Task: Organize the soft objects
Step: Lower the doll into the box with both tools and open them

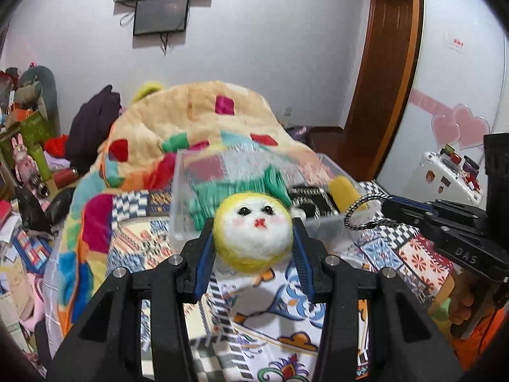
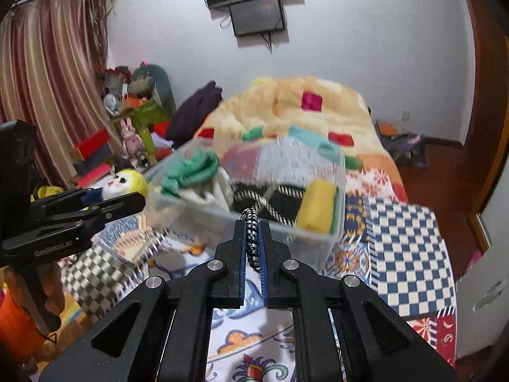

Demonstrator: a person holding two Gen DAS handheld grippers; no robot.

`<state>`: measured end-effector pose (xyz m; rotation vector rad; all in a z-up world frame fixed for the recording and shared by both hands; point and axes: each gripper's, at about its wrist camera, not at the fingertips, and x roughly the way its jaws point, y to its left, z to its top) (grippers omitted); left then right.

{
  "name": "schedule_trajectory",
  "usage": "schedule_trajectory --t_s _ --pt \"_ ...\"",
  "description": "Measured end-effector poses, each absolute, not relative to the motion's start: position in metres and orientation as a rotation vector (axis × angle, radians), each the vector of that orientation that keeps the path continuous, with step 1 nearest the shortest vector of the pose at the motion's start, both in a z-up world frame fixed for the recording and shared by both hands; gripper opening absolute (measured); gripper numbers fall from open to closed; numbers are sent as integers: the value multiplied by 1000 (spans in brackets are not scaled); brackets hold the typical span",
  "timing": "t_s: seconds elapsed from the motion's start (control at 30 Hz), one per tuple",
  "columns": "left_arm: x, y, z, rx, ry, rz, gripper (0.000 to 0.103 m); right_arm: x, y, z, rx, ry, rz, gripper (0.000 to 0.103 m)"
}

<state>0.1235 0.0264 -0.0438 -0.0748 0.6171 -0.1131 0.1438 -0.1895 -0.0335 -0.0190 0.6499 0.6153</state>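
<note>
My left gripper (image 1: 253, 238) is shut on a round felt ball (image 1: 253, 232), yellow with a white cat-like face, held above the patterned bedspread. Seen from the right wrist, that ball (image 2: 127, 183) sits at the left gripper's tip (image 2: 121, 197). My right gripper (image 2: 253, 238) is shut on a black-and-white braided cord (image 2: 252, 235); the looped cord (image 1: 366, 210) also hangs from its tip (image 1: 386, 211) at the right of the left wrist view. Just beyond both stands a clear plastic box (image 1: 181, 222) (image 2: 337, 222) holding a green cloth (image 2: 194, 168), a yellow sponge (image 2: 318, 205) and a black patterned piece.
A patchwork bedspread (image 2: 410, 251) covers the bed, with a heaped yellow blanket (image 1: 197, 114) behind the box. Cluttered toys and boxes (image 2: 133, 121) stand at the far left by striped curtains. A wooden door frame (image 1: 385, 73) rises at the right. A person's hand (image 1: 464, 302) holds the right gripper's handle.
</note>
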Motion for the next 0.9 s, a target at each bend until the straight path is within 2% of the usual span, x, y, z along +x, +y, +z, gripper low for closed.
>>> schedule_trajectory --t_s 0.27,0.43,0.8,0.9 --pt "146 32 -33 -54 582 -79 45 156 -186 -7 2 555 591 7" --pt "171 30 -46 -38 614 -68 45 172 -175 -10 -28 542 544 7" --pt "194 26 -80 -24 716 -77 45 196 -151 -53 -97 671 531 7" --pt "192 25 -81 -15 716 -56 54 198 -150 -59 -110 711 538 7"
